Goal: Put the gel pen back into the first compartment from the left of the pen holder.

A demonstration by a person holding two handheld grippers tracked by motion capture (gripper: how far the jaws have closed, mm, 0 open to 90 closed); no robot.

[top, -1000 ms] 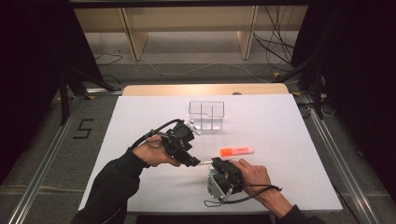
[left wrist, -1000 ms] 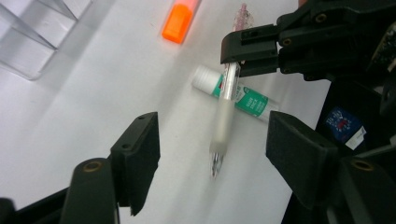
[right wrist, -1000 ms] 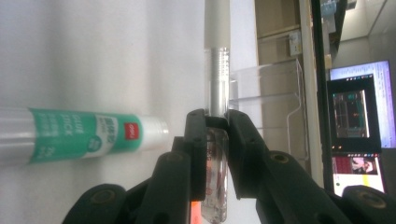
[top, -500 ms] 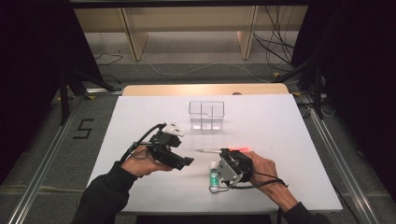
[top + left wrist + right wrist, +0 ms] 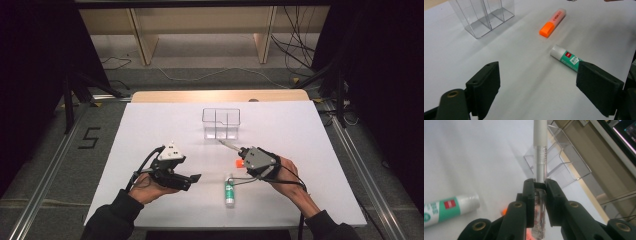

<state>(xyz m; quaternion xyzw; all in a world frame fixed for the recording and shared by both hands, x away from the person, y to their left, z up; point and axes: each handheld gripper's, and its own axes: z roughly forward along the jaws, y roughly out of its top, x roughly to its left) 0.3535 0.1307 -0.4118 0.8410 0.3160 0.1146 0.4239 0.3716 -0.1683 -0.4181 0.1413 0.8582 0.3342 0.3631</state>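
Pen [image 5: 540,157] clamped in right gripper [image 5: 539,185], tip aimed at clear organizer [image 5: 221,123] just ahead, path unobstructed. Orange highlighter [image 5: 552,22] lies beneath the gripper, glue stick [image 5: 229,189] just beside it on the table [image 5: 150,130]. Left gripper [image 5: 537,85] jaws have just been opening, nothing between them.

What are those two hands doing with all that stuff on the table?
A person holds a tool in each hand. The right tool is shut on a pen, pointing it toward the clear plastic organizer. The left tool has just been opening its jaws and has nothing between them. A glue stick and an orange highlighter lie on the white table.
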